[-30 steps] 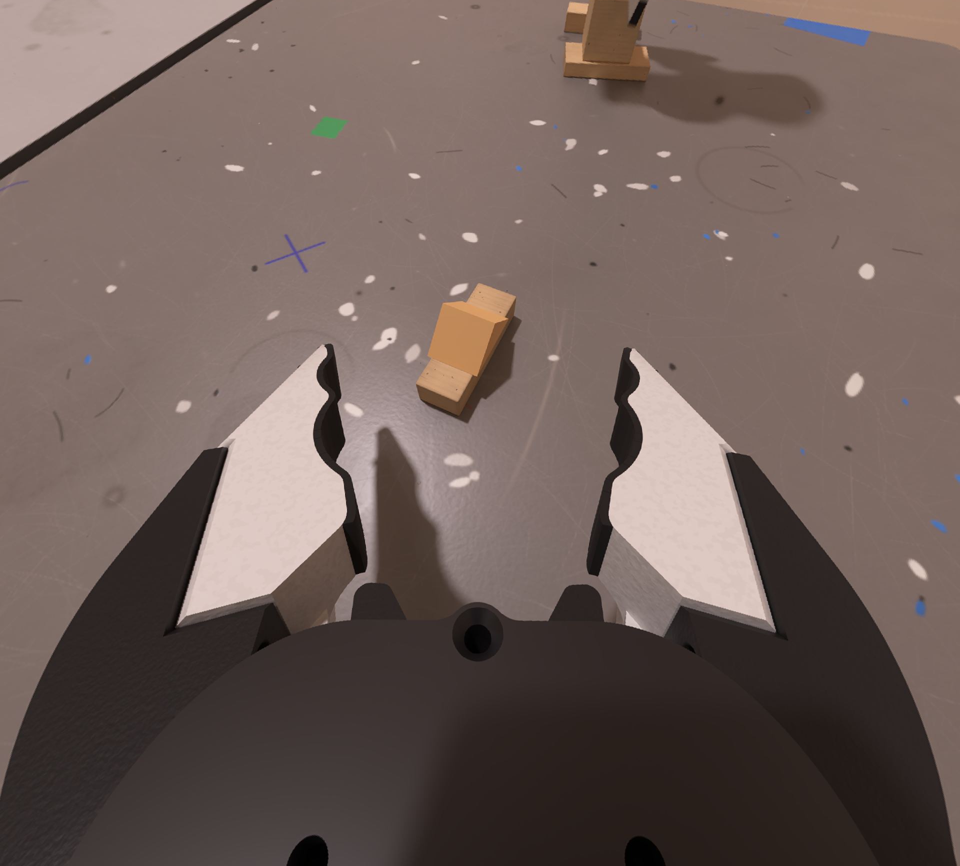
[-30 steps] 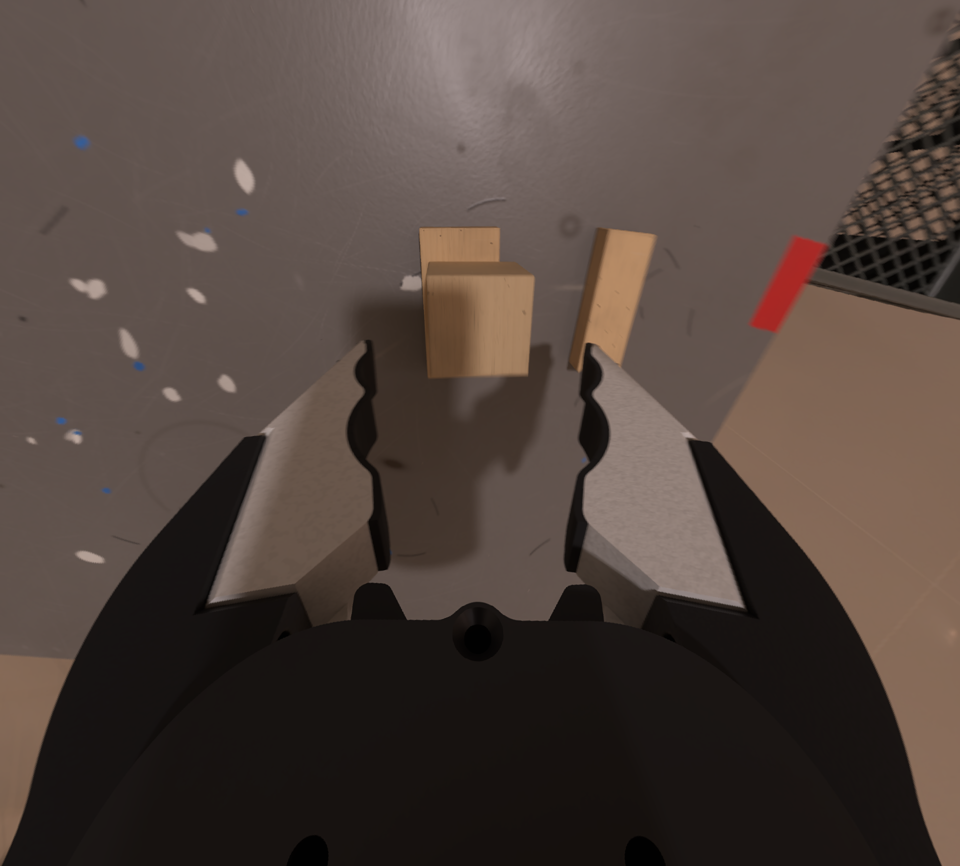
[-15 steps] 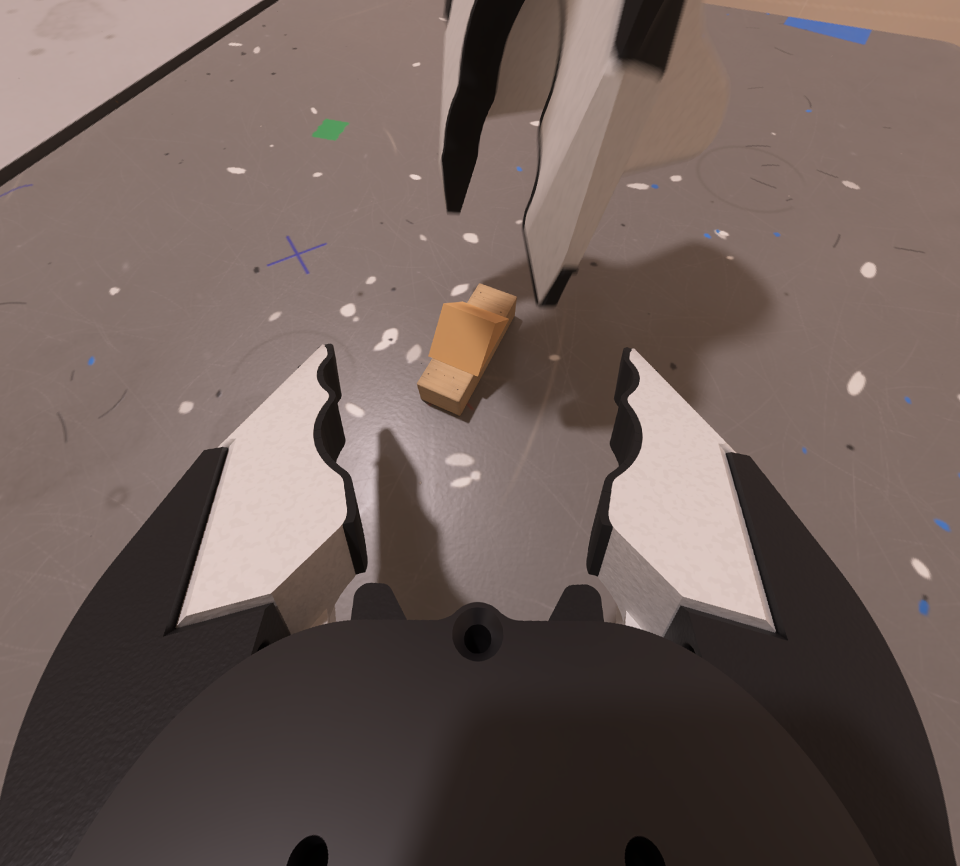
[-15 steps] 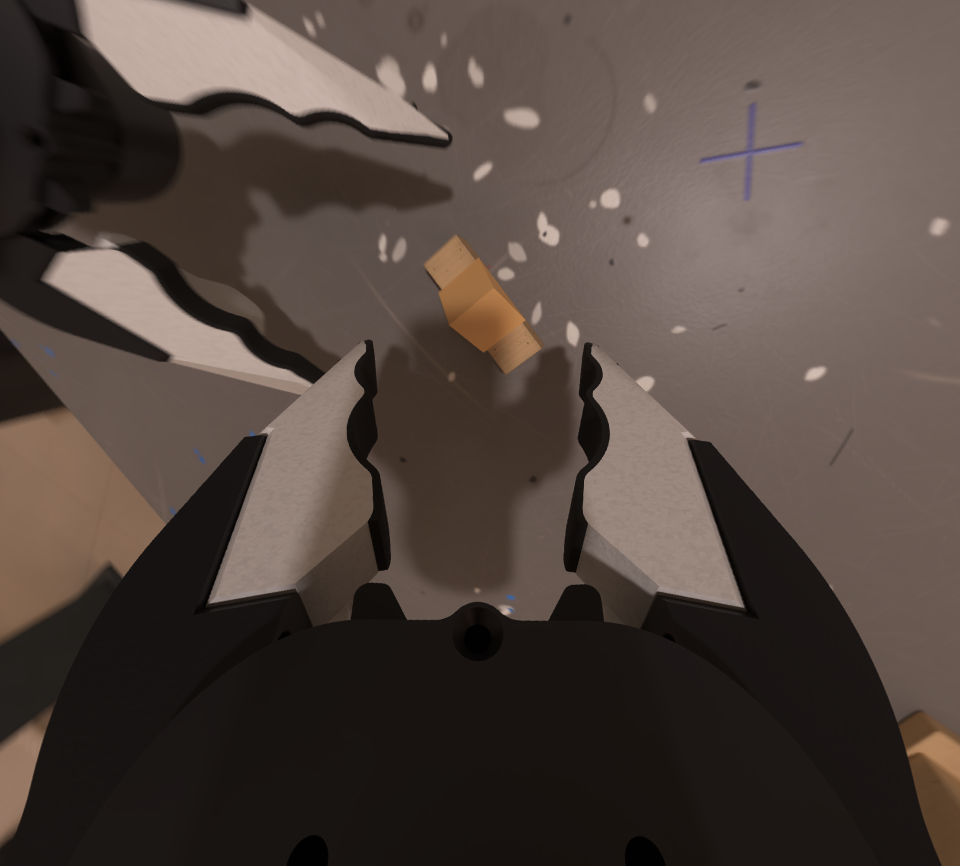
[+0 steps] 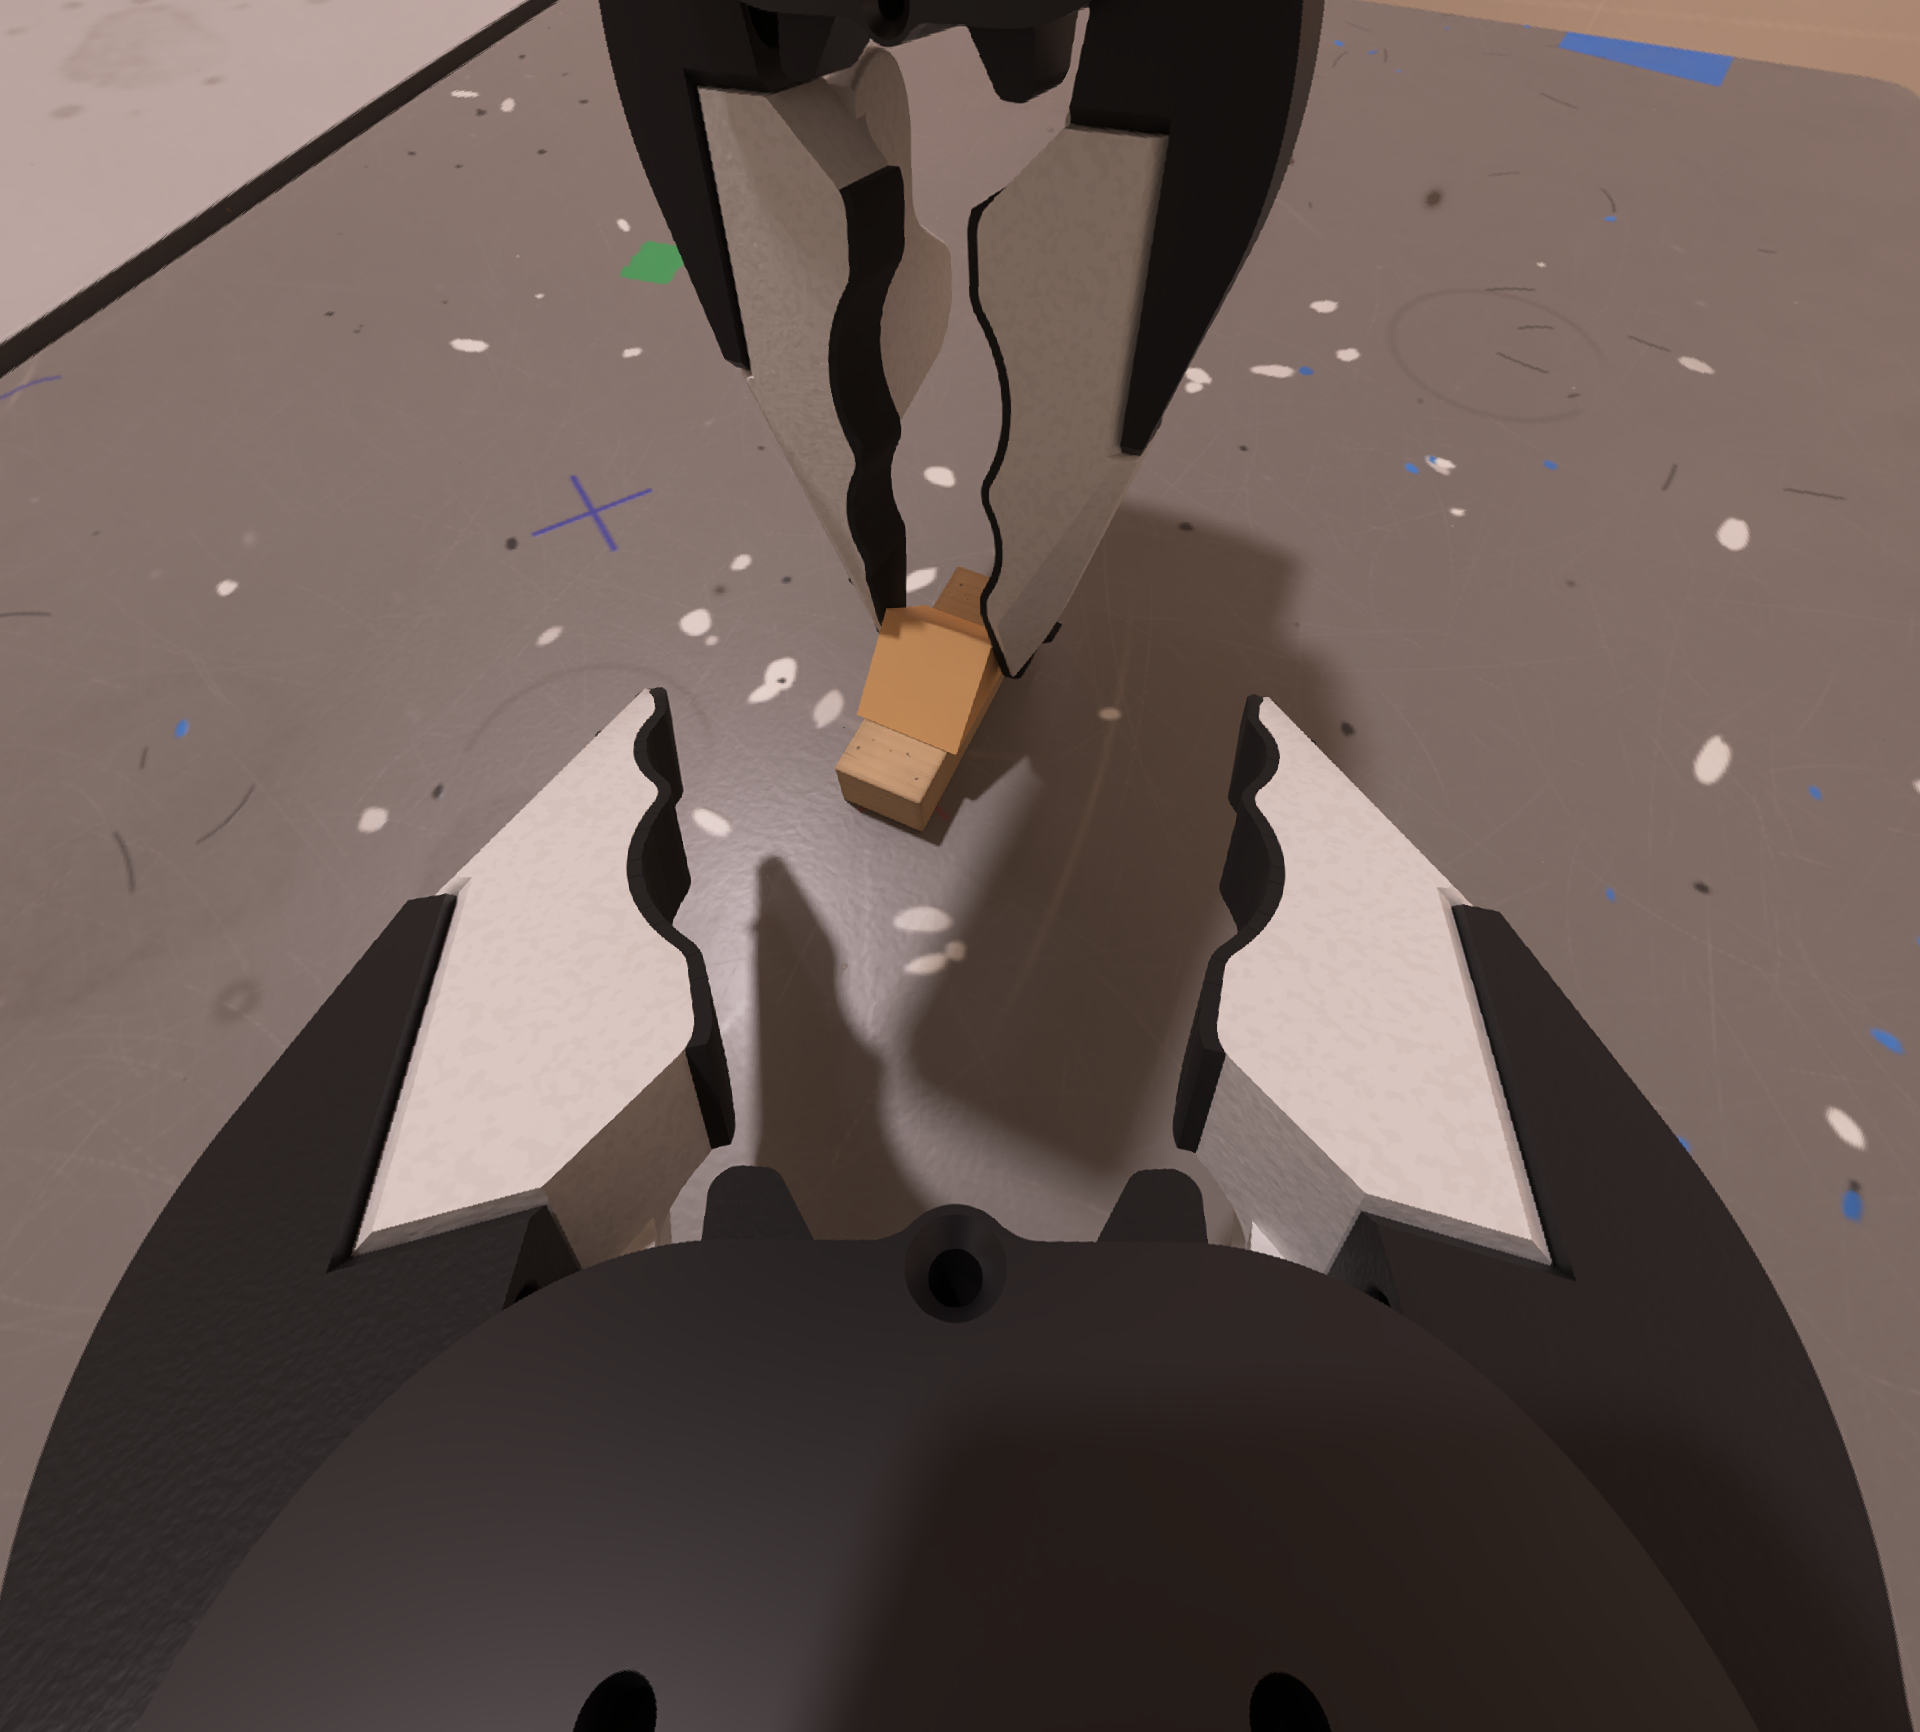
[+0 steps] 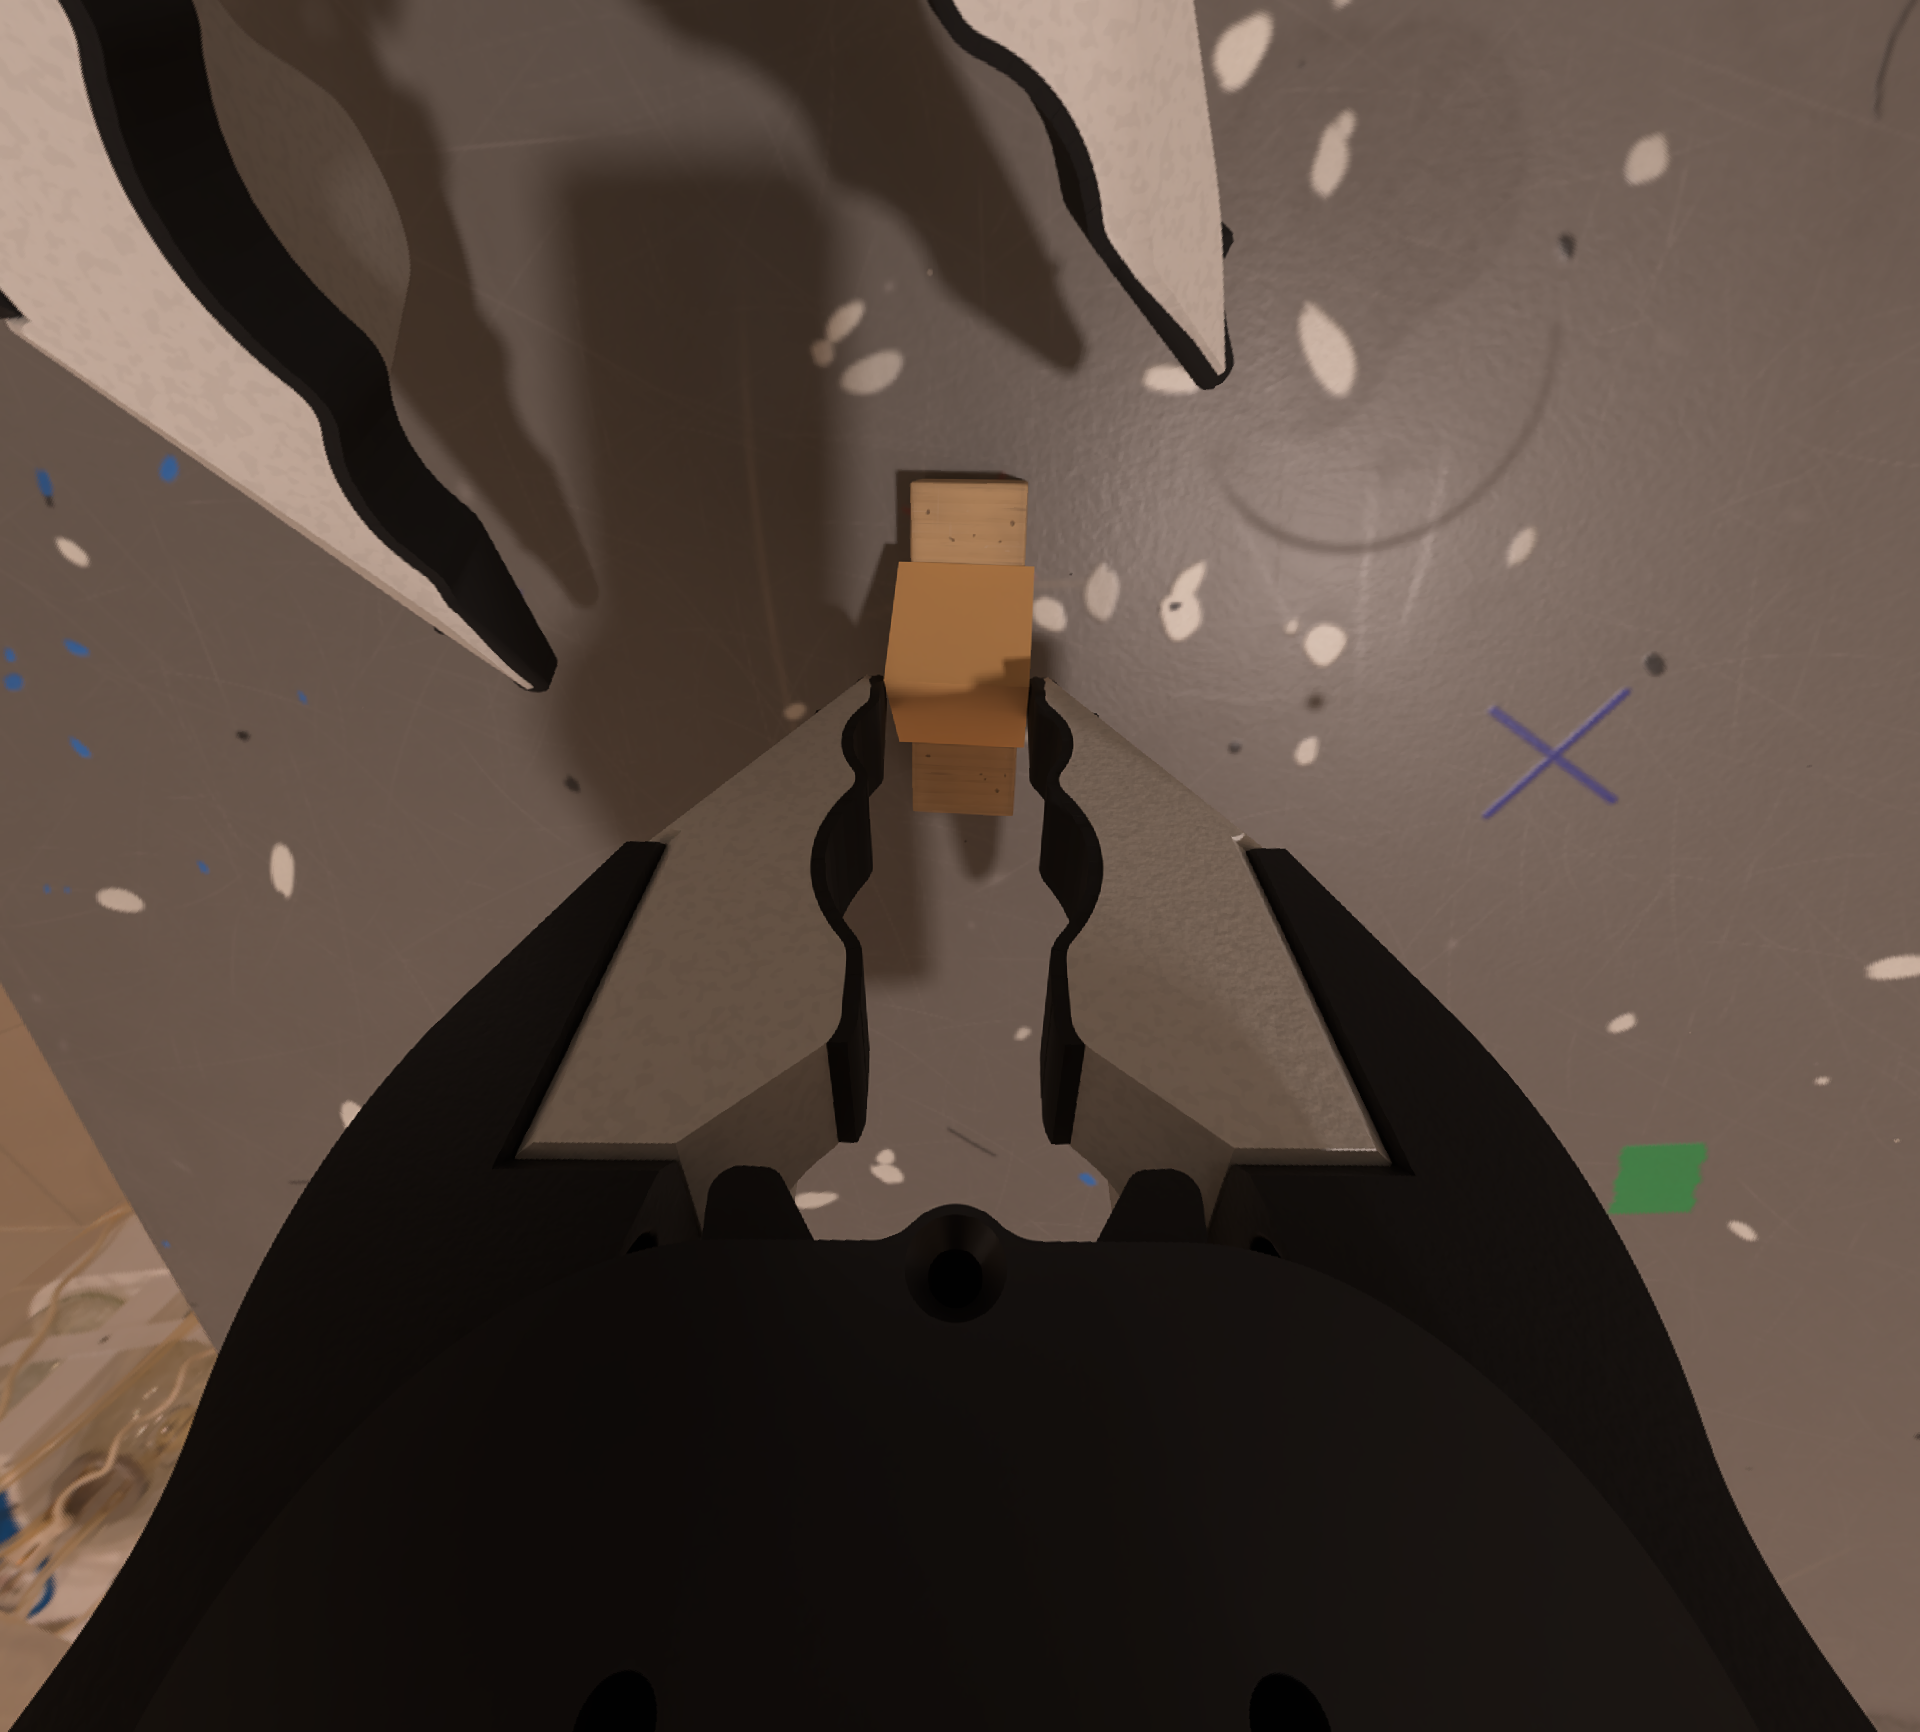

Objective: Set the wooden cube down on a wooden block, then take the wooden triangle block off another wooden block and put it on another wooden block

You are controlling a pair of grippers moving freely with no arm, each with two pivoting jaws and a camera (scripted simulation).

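Observation:
An orange wooden triangle block (image 5: 920, 680) lies on a paler wooden block (image 5: 894, 773) flat on the grey table. My right gripper (image 5: 951, 643) comes down from above with its fingertips pressed against the triangle block's two sides. In the right wrist view the right gripper (image 6: 956, 690) is shut on the triangle block (image 6: 961, 633), and the paler block (image 6: 966, 519) sticks out at both ends. My left gripper (image 5: 956, 700) is open and empty, just short of the blocks; it also shows in the right wrist view (image 6: 873, 529). The wooden cube is hidden.
A green square mark (image 5: 652, 264) and a blue cross (image 5: 592, 513) lie on the table left of the blocks. A white board (image 5: 208, 20) lies at the far left. A blue tape strip (image 5: 1647, 59) is at the far right edge.
My right gripper left the cube stack at the far side, came over the triangle block, dropped down and closed its fingers on it. My left gripper has not moved.

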